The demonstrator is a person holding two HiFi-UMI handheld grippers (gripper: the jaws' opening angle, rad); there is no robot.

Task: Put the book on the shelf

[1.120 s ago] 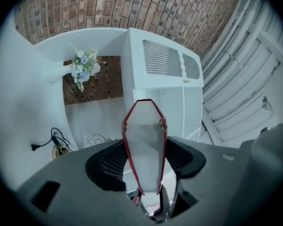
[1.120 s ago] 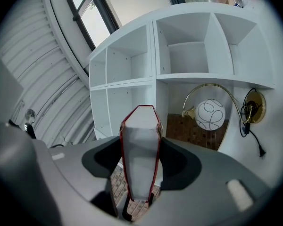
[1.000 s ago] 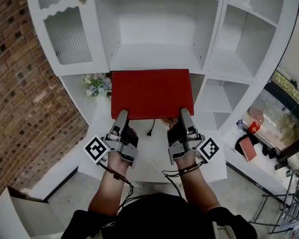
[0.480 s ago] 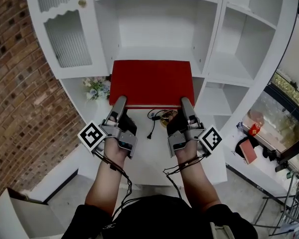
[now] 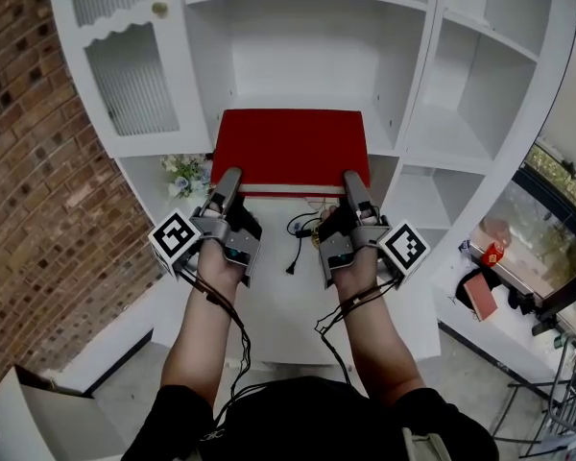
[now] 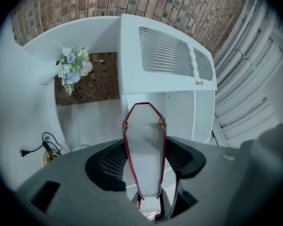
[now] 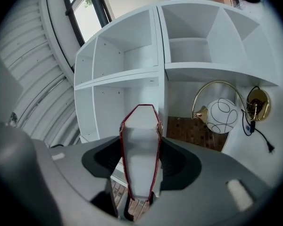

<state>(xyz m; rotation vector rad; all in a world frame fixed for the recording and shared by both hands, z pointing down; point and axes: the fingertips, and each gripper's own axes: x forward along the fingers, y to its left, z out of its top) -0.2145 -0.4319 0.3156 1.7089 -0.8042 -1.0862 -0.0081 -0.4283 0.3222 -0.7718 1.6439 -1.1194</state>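
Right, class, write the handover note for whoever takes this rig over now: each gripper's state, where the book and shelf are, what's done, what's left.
Left gripper: jaws shut on the red book, near-left edge.
Right gripper: jaws shut on its near-right edge.
Book: held flat at the mouth of the white shelf, central compartment.
Done: book lifted to roughly compartment height.
Left: slide it in, open both jaws, withdraw.

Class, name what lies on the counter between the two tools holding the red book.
A black power cord with its plug, visible in head view.
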